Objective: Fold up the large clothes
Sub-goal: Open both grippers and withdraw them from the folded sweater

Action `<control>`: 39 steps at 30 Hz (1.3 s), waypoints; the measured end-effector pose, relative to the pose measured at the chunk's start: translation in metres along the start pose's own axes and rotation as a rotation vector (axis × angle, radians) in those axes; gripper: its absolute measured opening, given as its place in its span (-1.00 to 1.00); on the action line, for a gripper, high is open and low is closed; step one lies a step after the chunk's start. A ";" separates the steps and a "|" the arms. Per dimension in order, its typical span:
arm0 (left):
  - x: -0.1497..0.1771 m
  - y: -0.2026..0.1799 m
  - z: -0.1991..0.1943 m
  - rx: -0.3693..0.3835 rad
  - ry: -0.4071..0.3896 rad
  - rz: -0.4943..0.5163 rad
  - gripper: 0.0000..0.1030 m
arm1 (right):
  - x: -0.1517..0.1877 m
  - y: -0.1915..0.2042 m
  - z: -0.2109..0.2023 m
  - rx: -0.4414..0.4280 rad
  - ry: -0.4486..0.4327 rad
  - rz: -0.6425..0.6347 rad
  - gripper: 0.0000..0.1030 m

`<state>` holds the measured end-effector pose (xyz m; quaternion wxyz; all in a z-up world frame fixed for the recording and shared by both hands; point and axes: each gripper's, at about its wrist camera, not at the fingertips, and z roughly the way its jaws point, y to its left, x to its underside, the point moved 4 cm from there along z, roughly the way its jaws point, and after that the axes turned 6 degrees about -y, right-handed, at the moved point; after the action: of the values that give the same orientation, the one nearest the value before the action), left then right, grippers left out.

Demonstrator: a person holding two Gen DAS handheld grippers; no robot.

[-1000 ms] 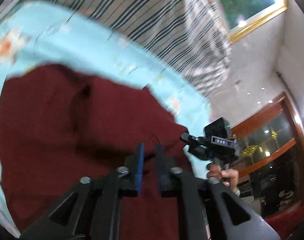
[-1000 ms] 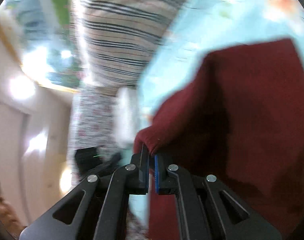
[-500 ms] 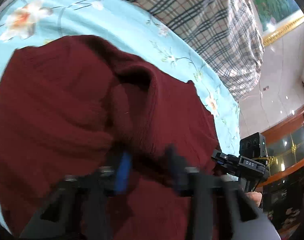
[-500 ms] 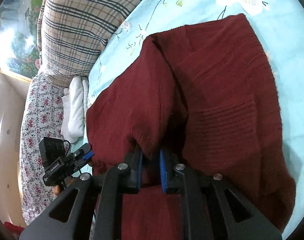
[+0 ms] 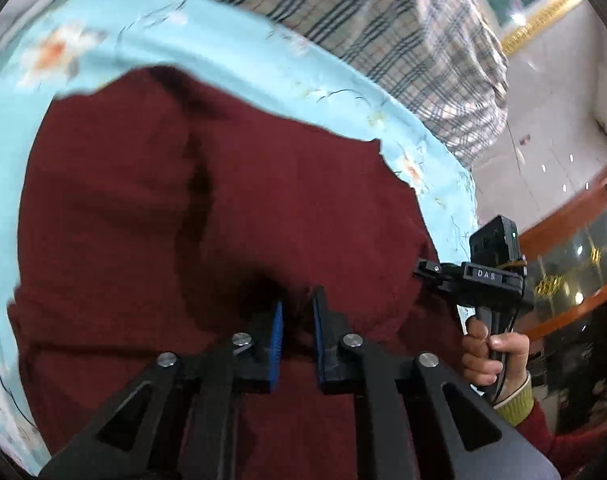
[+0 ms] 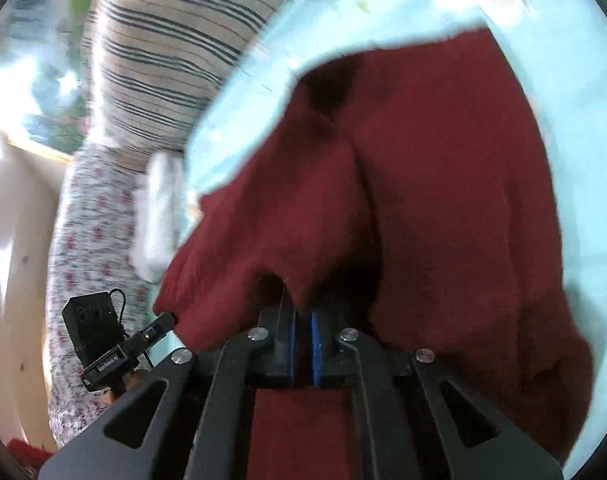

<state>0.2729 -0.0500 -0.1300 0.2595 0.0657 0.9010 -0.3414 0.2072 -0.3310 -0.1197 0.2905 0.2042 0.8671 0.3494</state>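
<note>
A dark red knitted sweater (image 5: 231, 208) lies on a light blue floral bedsheet (image 5: 223, 44); it also fills the right wrist view (image 6: 443, 184). My left gripper (image 5: 297, 320) is shut on a fold of the sweater at its near edge. My right gripper (image 6: 301, 328) is shut on another bunch of the same sweater, with cloth rising from between its blue pads (image 6: 314, 348). The right gripper also shows at the right of the left wrist view (image 5: 427, 272). The left gripper shows at the lower left of the right wrist view (image 6: 163, 326).
A plaid pillow or blanket (image 5: 403, 40) lies at the far side of the bed. A white towel (image 6: 159, 216) and a floral cloth (image 6: 91, 240) hang at the bed's side. A wooden cabinet with glass (image 5: 575, 248) stands beyond.
Both grippers have lifted and pulled back with the sweater since half a second ago. The left jaws have narrowed on the cloth. Both views are blurred by motion.
</note>
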 end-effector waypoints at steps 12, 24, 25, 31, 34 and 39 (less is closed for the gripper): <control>-0.028 0.000 0.006 -0.114 -0.008 0.061 -0.12 | 0.015 0.000 -0.005 0.021 -0.012 -0.004 -0.80; -0.016 0.011 -0.037 -0.091 -0.087 -0.036 -0.16 | 0.004 0.012 -0.026 0.099 -0.070 -0.070 -0.50; -0.014 0.001 -0.038 -0.033 -0.091 -0.034 -0.16 | 0.002 0.011 -0.023 0.103 -0.076 -0.064 -0.45; 0.000 -0.037 -0.005 0.012 -0.001 0.108 -0.16 | 0.000 0.028 0.003 0.046 -0.067 -0.056 -0.91; 0.003 -0.018 0.009 -0.096 0.035 0.121 -0.16 | 0.001 0.060 -0.015 -0.074 -0.131 -0.103 -0.91; 0.005 0.013 0.005 -0.096 0.038 0.058 -0.51 | 0.007 0.023 -0.020 0.142 -0.101 -0.110 -0.81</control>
<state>0.2747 -0.0434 -0.1435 0.2548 0.0856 0.9188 -0.2890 0.1928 -0.3215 -0.0934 0.3375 0.1937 0.8837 0.2600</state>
